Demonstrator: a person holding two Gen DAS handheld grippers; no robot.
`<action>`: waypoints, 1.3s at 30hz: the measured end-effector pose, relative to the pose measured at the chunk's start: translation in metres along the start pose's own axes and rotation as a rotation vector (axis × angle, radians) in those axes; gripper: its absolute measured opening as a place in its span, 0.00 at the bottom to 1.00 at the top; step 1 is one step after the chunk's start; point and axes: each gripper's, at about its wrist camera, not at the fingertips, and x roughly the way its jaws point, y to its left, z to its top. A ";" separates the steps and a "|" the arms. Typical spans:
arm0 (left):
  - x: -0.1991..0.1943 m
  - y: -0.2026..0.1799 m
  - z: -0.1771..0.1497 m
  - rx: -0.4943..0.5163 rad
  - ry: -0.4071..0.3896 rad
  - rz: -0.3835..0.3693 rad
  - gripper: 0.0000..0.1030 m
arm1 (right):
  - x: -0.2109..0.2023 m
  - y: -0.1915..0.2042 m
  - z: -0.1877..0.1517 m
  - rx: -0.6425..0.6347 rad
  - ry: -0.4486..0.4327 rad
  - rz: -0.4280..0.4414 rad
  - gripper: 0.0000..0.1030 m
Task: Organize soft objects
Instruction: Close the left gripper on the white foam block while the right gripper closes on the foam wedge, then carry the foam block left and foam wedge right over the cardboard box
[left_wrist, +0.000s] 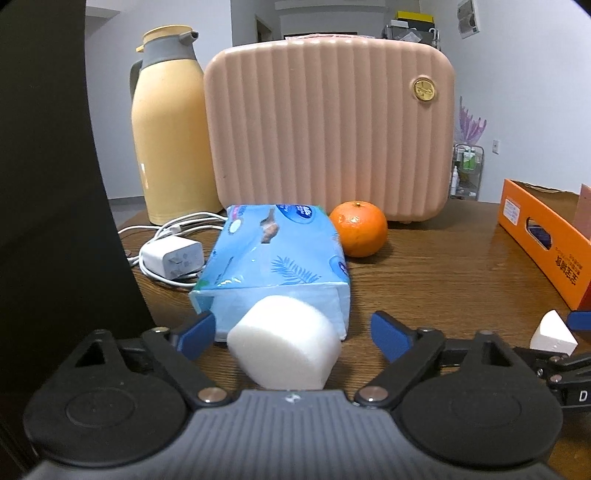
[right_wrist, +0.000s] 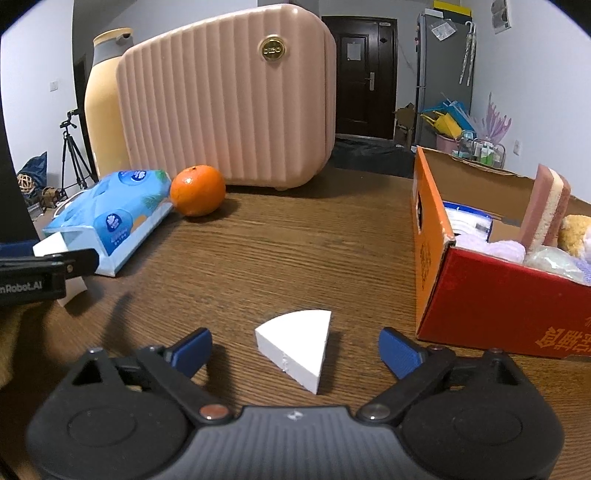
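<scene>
Furthest left on the wooden table (right_wrist: 295, 240) the left gripper (left_wrist: 291, 334) has its blue pads apart with a round white sponge (left_wrist: 284, 343) lying between them, neither pad pressing on it; the sponge rests just in front of a blue tissue pack (left_wrist: 280, 254), seemingly touching its open end. The sponge looks like light foam that will squash and spring back, so a grip across its curved sides at mid-height, closed gently, should hold it without it popping out; it is probably grippy rather than slippery. The tissue pack is soft too, wrapped in shiny plastic film that could slide under the pads, and is best taken across its narrow width. An orange (left_wrist: 359, 229) beside it is firm and likely not part of the sorting. Toward the middle, the right gripper (right_wrist: 295, 350) also stands with its pads spread, a white wedge of foam (right_wrist: 299, 343) lying flat on the table between them and clear of both. The wedge looks featherlight and compressible; pinching its two straight cut faces may squeeze it forward toward the point, so holding the broad part near the curved edge seems safer. At the right, near the wedge, an orange cardboard box (right_wrist: 480, 299) already holds several soft items and looks like the destination.
</scene>
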 end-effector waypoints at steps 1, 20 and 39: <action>0.000 0.000 0.000 0.000 0.001 -0.005 0.80 | 0.000 0.000 0.000 0.001 -0.001 0.000 0.92; 0.000 0.001 -0.002 -0.007 0.016 -0.025 0.56 | -0.012 0.000 -0.004 -0.017 -0.043 0.026 0.31; -0.047 -0.030 -0.012 0.024 -0.088 -0.008 0.55 | -0.062 -0.008 -0.027 -0.053 -0.175 0.030 0.30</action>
